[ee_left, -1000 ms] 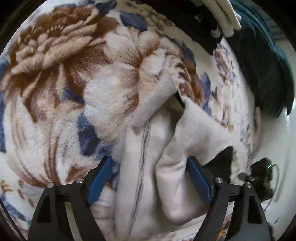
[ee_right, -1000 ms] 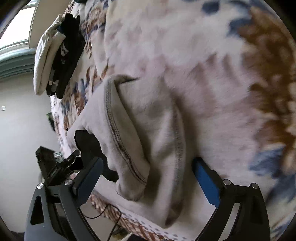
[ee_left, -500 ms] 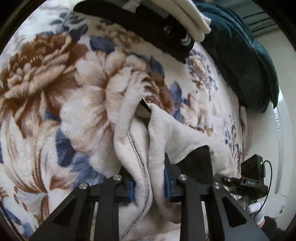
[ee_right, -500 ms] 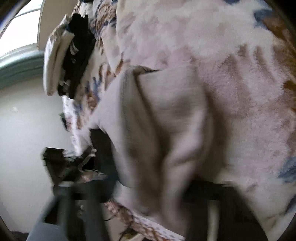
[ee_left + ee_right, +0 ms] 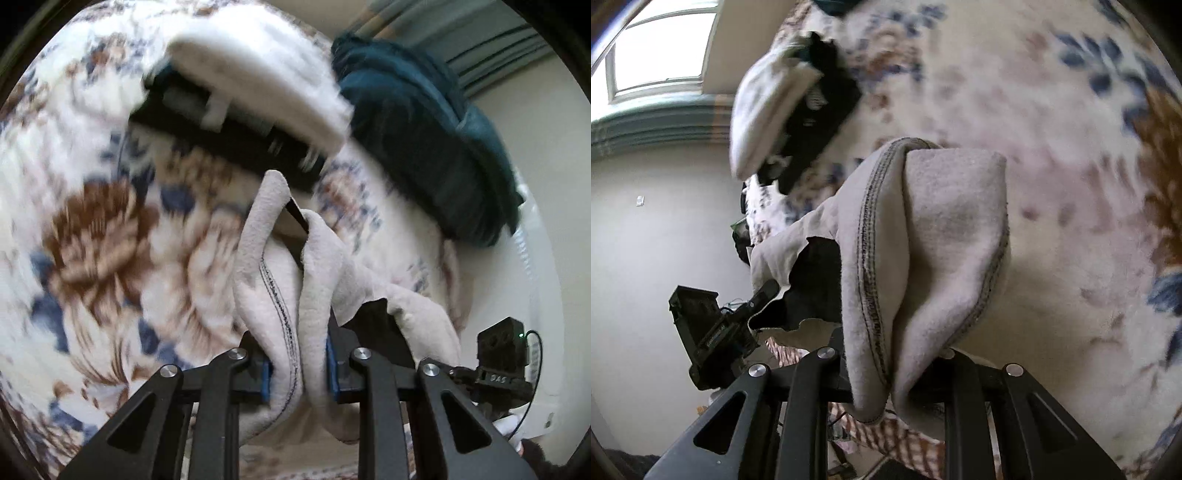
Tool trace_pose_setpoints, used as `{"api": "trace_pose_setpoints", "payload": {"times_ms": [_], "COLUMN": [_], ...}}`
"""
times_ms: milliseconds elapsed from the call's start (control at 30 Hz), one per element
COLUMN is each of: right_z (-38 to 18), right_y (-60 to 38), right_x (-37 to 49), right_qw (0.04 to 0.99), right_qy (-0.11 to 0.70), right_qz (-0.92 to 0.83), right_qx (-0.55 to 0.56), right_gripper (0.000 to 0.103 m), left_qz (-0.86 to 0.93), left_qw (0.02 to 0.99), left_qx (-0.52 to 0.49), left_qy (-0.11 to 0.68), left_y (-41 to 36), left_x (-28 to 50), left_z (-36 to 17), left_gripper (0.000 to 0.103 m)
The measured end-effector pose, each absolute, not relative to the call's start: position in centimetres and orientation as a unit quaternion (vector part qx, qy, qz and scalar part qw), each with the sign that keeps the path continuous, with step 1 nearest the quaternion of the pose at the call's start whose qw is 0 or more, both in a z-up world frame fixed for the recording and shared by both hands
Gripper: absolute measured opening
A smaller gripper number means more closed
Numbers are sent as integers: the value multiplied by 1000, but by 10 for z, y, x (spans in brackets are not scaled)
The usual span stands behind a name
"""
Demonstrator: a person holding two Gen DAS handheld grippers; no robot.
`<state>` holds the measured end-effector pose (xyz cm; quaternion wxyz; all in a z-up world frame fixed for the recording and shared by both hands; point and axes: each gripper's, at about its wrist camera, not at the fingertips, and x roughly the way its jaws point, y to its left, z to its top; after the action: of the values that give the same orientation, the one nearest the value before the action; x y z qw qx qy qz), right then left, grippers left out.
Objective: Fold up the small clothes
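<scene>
**Gripping the garment at both ends above the blanket**

Left tongs (image 5: 298,363): closed on the beige fleece garment (image 5: 273,280). The blue pads (image 5: 264,380) press a bunched fold of the cloth from both sides. A dark stitched seam runs down the fold between the fingers.

Right tongs (image 5: 886,373): closed on the same garment (image 5: 945,236). The cloth drapes over the fingers and hides the pads. Two stitched hems run down either side of the held section.

Garment position: it hangs bunched between the two tongs, in front of the floral blanket (image 5: 99,236). Whether its far edge touches the blanket cannot be told. A dark patch shows on the cloth between the tongs.

Surroundings: a stack of folded clothes (image 5: 255,92), white on top of black, lies on the blanket beyond the garment. A dark teal cloth (image 5: 424,147) lies just beside the stack. The blanket and stack are blurred in both views. A window (image 5: 661,48) appears at the upper left of the right wrist view.
</scene>
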<state>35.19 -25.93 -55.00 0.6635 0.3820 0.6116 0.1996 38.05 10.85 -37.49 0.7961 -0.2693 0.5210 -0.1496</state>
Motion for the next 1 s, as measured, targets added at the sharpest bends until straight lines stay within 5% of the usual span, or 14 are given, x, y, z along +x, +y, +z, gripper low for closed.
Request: {"api": "trace_pose_setpoints", "payload": {"times_ms": [267, 467, 767, 867, 1000], "right_z": [-423, -367, -429, -458, -476], "right_y": [-225, -170, -102, -92, -93], "right_x": [432, 564, 757, 786, 797], "right_qw": [713, 749, 750, 744, 739], "right_qy": [562, 520, 532, 557, 585], "right_qz": [228, 238, 202, 171, 133], "right_qx": [353, 336, 336, 326, 307], "right_gripper": [21, 21, 21, 22, 38], "left_qz": [-176, -160, -105, -105, -107], "left_qw": [834, 855, 843, 841, 844], "left_qx": [-248, -214, -149, -147, -125], "left_qy": [461, 444, 505, 510, 510], "left_y": [153, 196, 232, 240, 240], "left_x": [500, 631, 750, 752, 739], "left_z": [-262, -247, -342, -357, -356], "left_gripper": [19, 19, 26, 35, 62]}}
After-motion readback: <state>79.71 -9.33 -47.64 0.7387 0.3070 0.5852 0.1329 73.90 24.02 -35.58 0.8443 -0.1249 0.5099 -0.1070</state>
